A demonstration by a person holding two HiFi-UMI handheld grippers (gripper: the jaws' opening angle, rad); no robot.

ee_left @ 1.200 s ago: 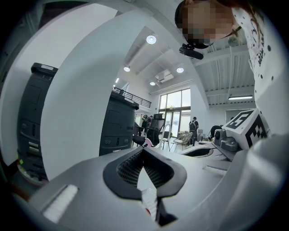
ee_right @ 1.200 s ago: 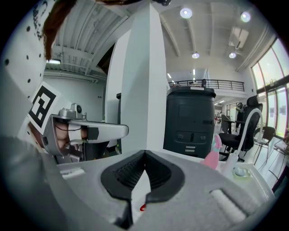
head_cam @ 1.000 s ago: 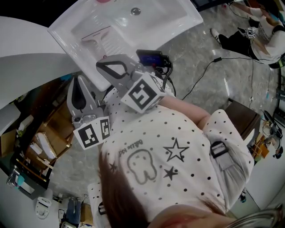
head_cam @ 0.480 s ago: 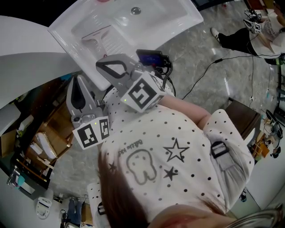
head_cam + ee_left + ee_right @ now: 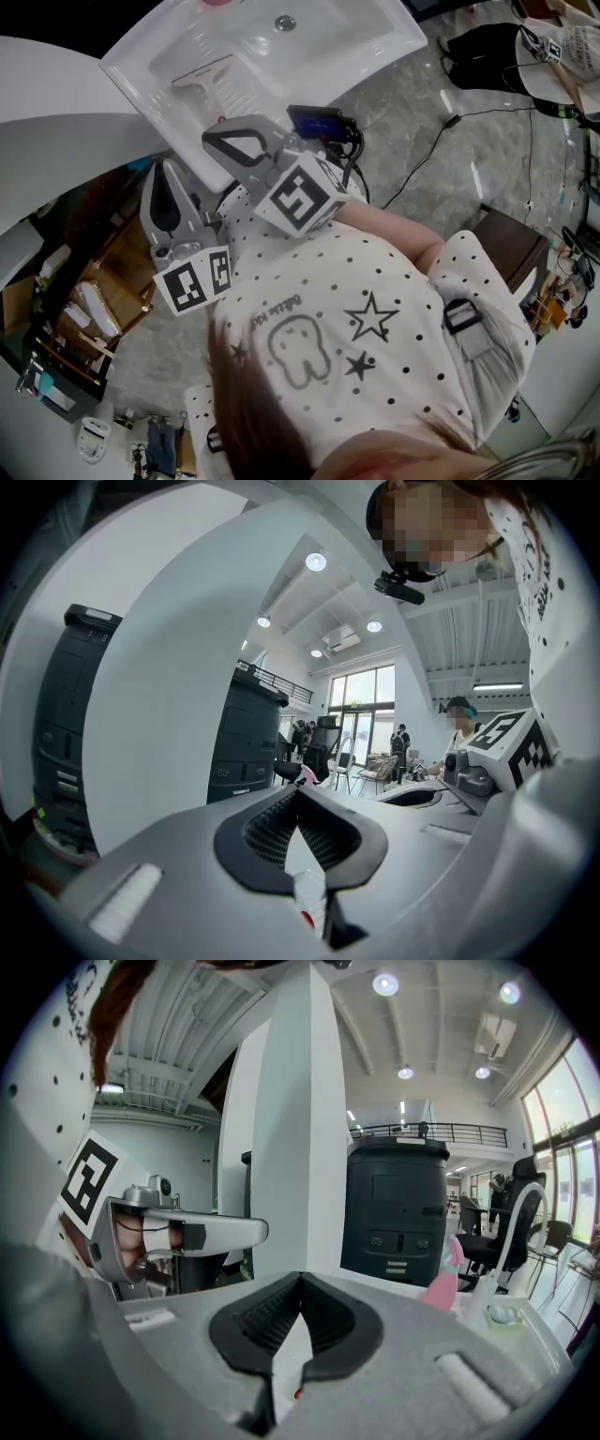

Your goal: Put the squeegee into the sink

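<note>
Squeegee [image 5: 200,82] lies flat inside the white sink [image 5: 375,42], in the left part of the basin, well apart from the drain [image 5: 286,23]. Neither gripper touches it.

Right gripper [image 5: 210,137] is held over the sink's near rim, short of the squeegee. Its jaws are pressed together at the tips, with nothing between them.

Left gripper [image 5: 169,167] is just beside the right one, below the sink's near rim and outside the basin. Its jaws also meet at the tips and pinch nothing.

A black cable [image 5: 427,155] runs across the grey marbled floor [image 5: 441,202] on the right.
</note>
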